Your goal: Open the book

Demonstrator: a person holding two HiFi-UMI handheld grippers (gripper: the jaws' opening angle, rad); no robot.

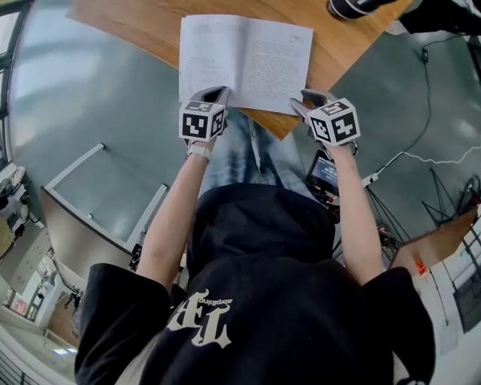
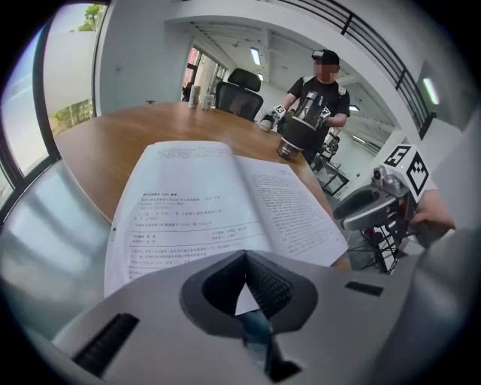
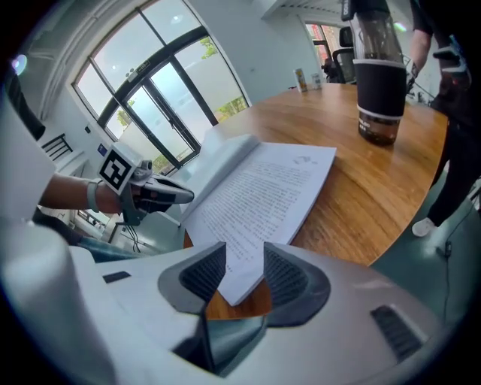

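A book [image 1: 244, 60] lies open and flat on the wooden table [image 1: 135, 22], its white printed pages facing up. My left gripper [image 1: 214, 92] is at the near edge of the left page [image 2: 188, 218]. Its jaws meet at the tips, and a white sliver of the page shows between them [image 2: 242, 297]. My right gripper [image 1: 304, 99] is at the near right corner. There its jaws stand apart with the page corner [image 3: 244, 282] lying between them. Each gripper also shows in the other's view: the right gripper [image 2: 364, 210] and the left gripper [image 3: 161, 195].
A dark jar with a clear top [image 3: 379, 90] stands on the table beyond the book. A person in black [image 2: 319, 90] stands at the table's far side beside office chairs [image 2: 240, 79]. The table's rounded edge [image 1: 278, 128] is just in front of my grippers, with grey floor below.
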